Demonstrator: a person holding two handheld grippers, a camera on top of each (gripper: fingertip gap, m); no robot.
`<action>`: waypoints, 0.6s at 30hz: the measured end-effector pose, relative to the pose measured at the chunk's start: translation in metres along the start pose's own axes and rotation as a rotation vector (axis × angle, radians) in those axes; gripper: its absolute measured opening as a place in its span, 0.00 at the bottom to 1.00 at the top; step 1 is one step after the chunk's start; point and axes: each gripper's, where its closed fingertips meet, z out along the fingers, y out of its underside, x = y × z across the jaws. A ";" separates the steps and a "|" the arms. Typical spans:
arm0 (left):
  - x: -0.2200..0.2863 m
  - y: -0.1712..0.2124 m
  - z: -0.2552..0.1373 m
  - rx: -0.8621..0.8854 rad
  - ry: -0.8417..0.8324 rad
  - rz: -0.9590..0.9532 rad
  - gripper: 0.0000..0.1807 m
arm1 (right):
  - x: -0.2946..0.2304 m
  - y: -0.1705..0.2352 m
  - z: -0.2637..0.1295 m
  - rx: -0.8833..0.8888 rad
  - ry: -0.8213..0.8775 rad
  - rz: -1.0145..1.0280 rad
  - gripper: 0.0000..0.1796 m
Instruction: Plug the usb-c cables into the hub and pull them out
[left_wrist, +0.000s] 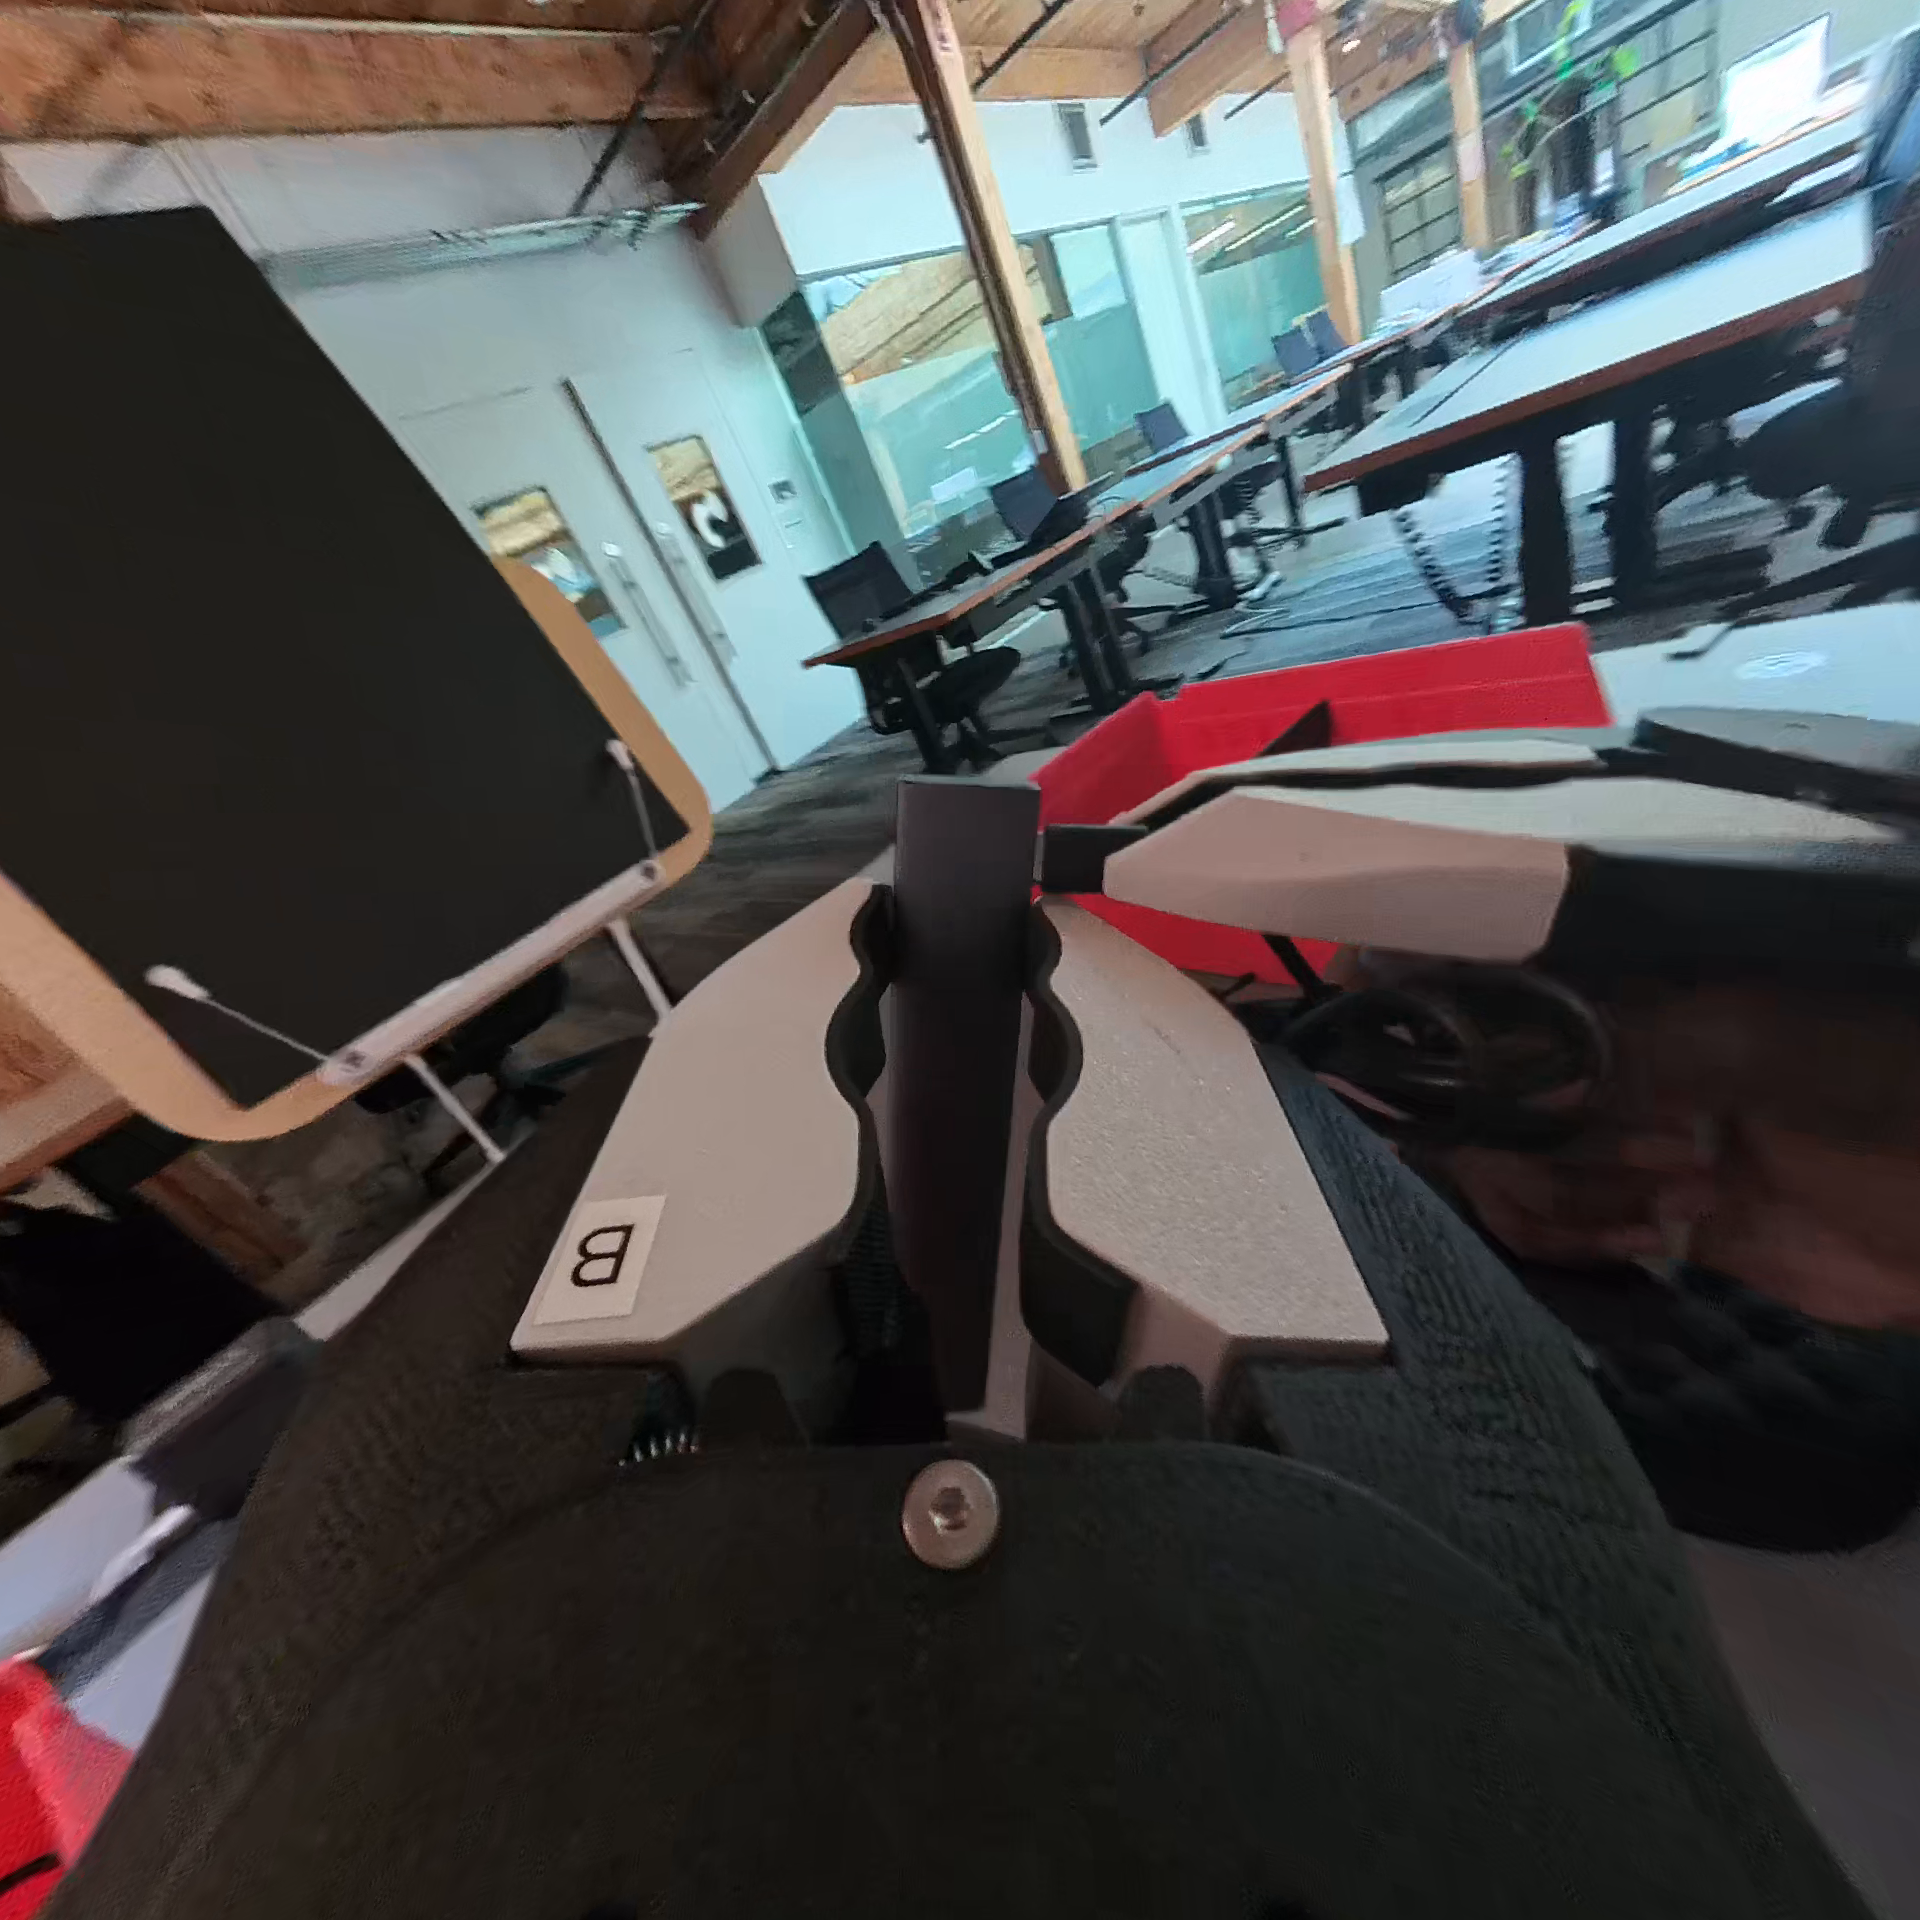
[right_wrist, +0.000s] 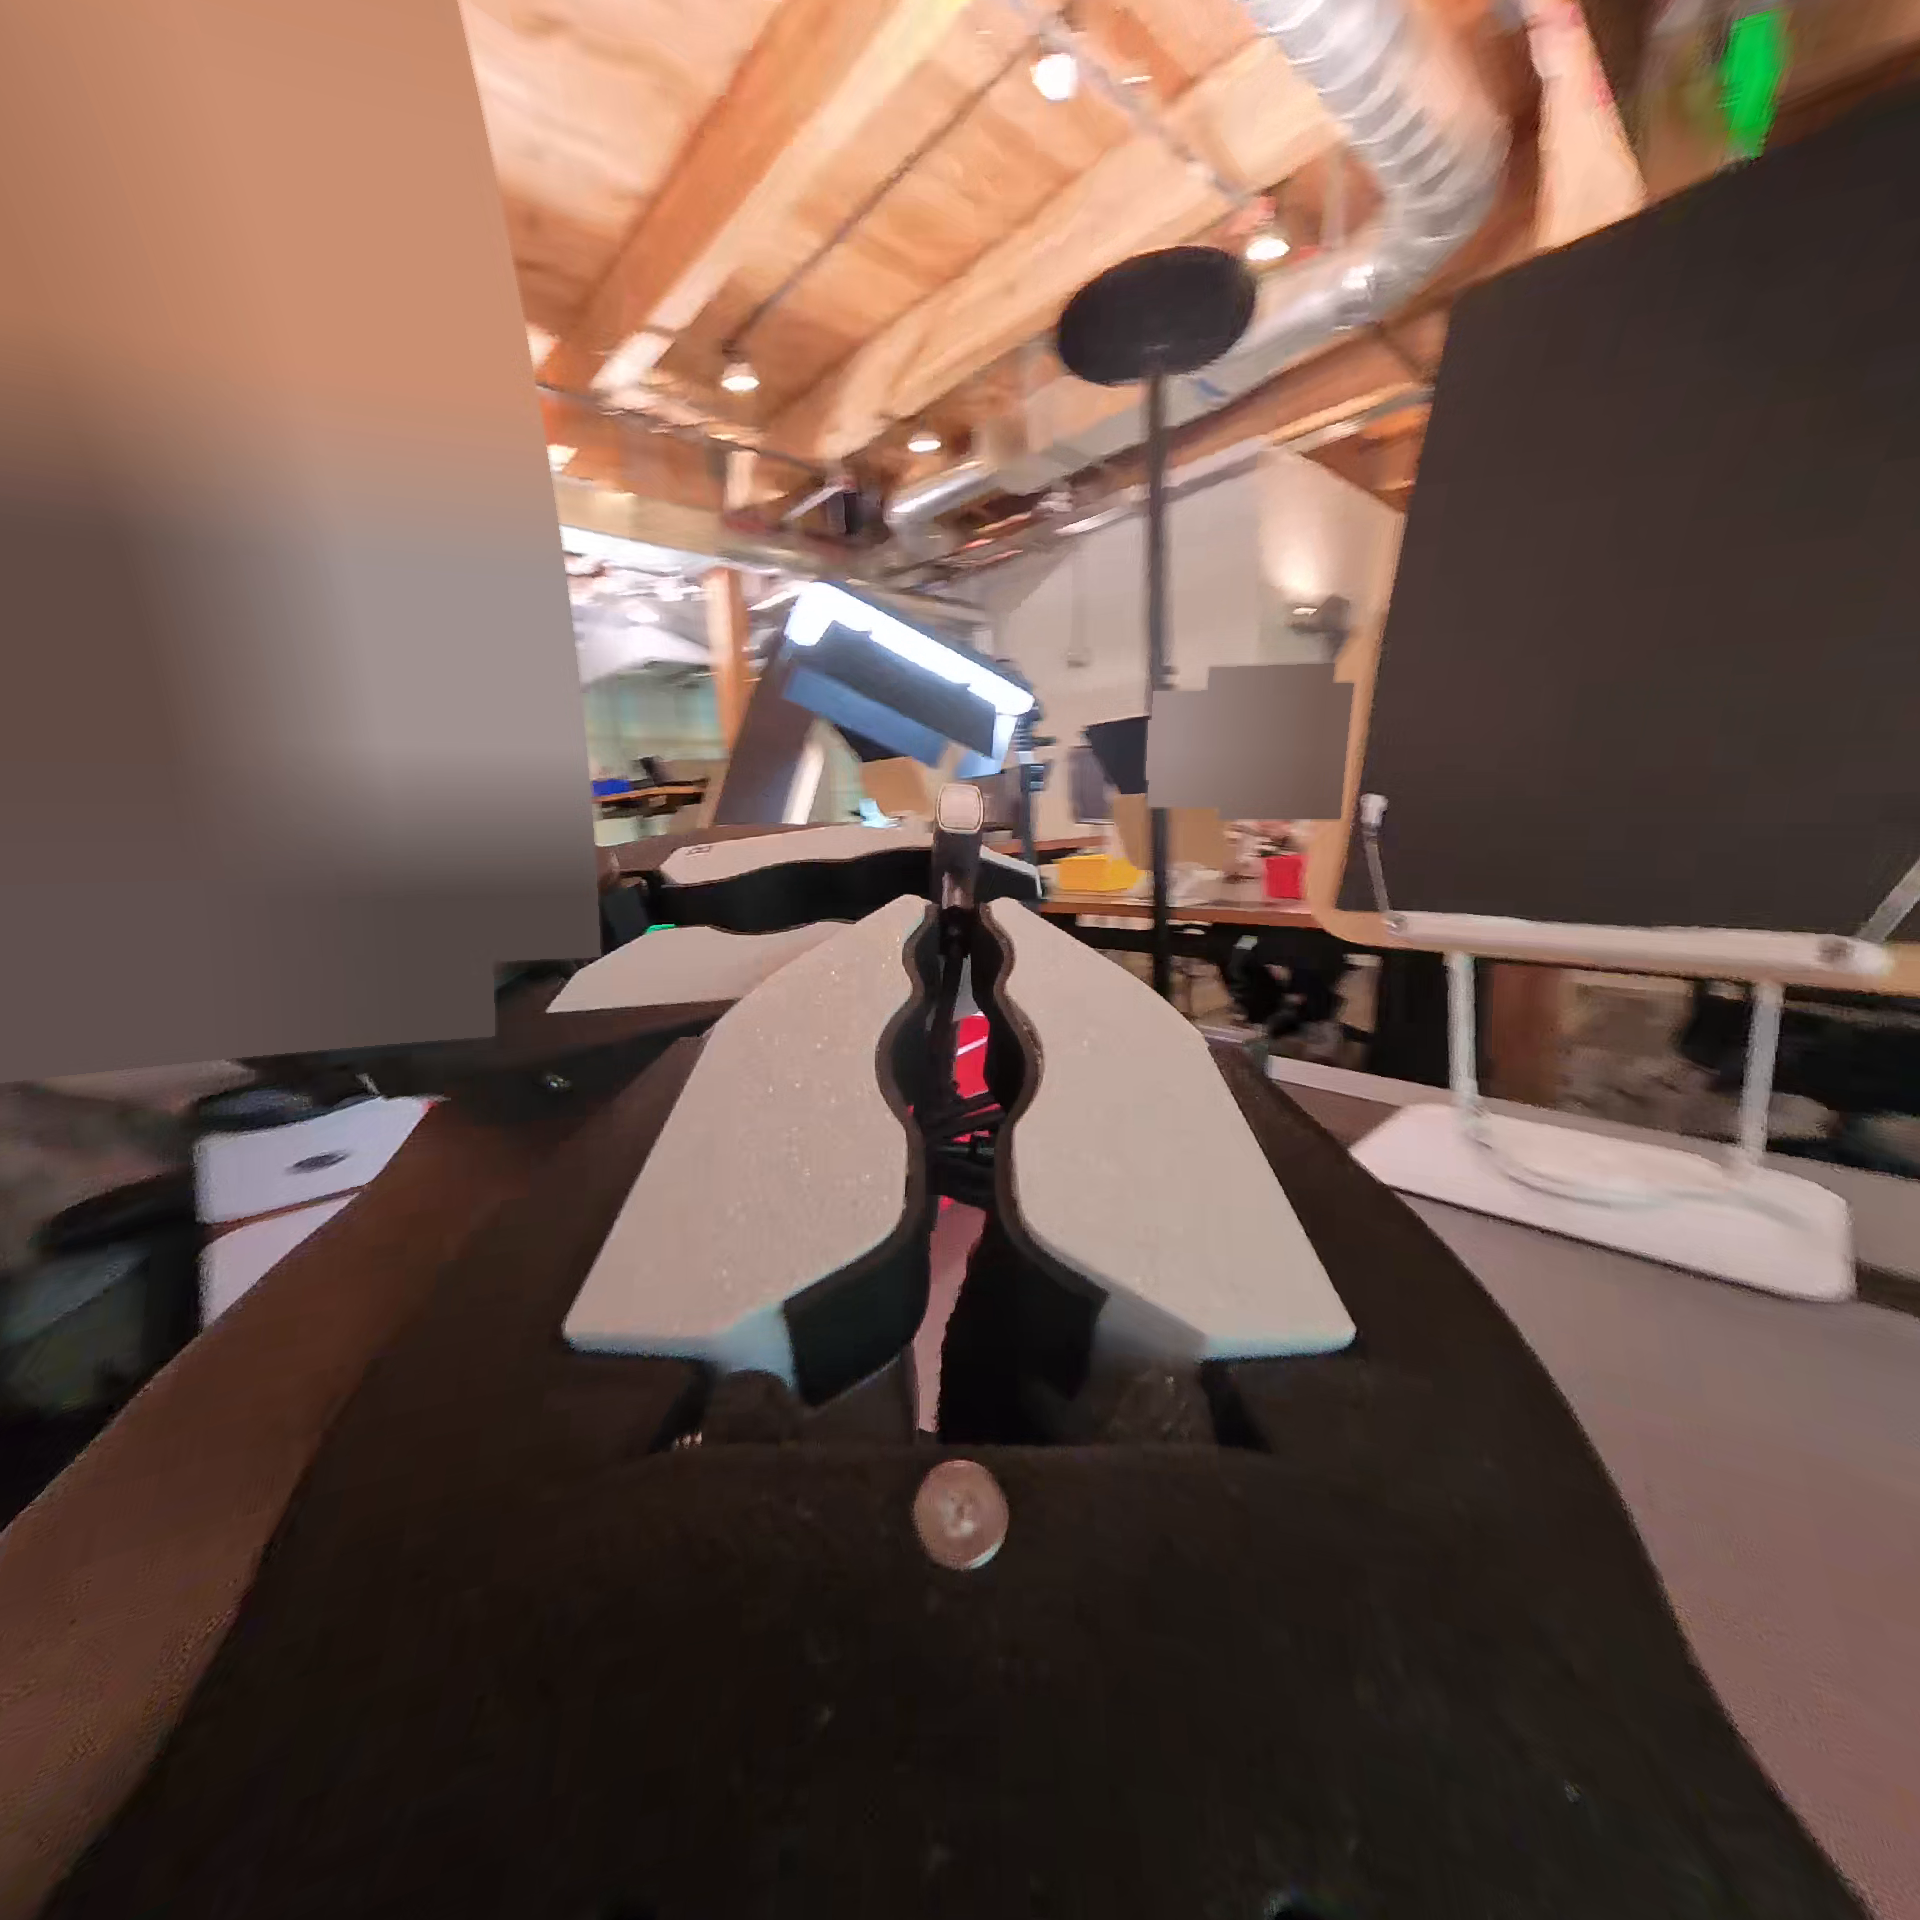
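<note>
My left gripper (left_wrist: 956, 909) is shut on the hub (left_wrist: 956, 1039), a dark flat slab held upright between the fingers. My right gripper (left_wrist: 1101, 862) reaches in from the right, shut on a black usb-c plug (left_wrist: 1070, 857) that meets the hub's right edge near its top. I cannot tell whether the plug is seated. In the right wrist view, my right gripper (right_wrist: 958, 914) pinches the plug (right_wrist: 958, 821), whose silver tip sticks out past the fingertips. The left gripper (right_wrist: 790, 862) lies just beyond it to the left.
A red bin (left_wrist: 1351, 696) stands behind the grippers, with a coil of black cable (left_wrist: 1455, 1039) beside it. A black panel on a white stand (left_wrist: 260, 623) rises at the left; it also shows at the right (right_wrist: 1662, 520) with its white base (right_wrist: 1610, 1195). Office desks lie farther off.
</note>
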 end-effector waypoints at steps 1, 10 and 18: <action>0.001 0.002 -0.002 0.005 0.030 -0.039 0.16 | -0.003 0.002 0.000 -0.008 0.043 -0.084 0.03; 0.008 -0.019 -0.004 0.051 -0.010 -0.020 0.14 | 0.001 -0.019 -0.004 0.094 -0.078 0.164 0.03; -0.111 0.003 -0.082 0.105 -0.403 -0.215 0.13 | 0.012 0.003 -0.035 -0.002 0.082 -0.045 0.01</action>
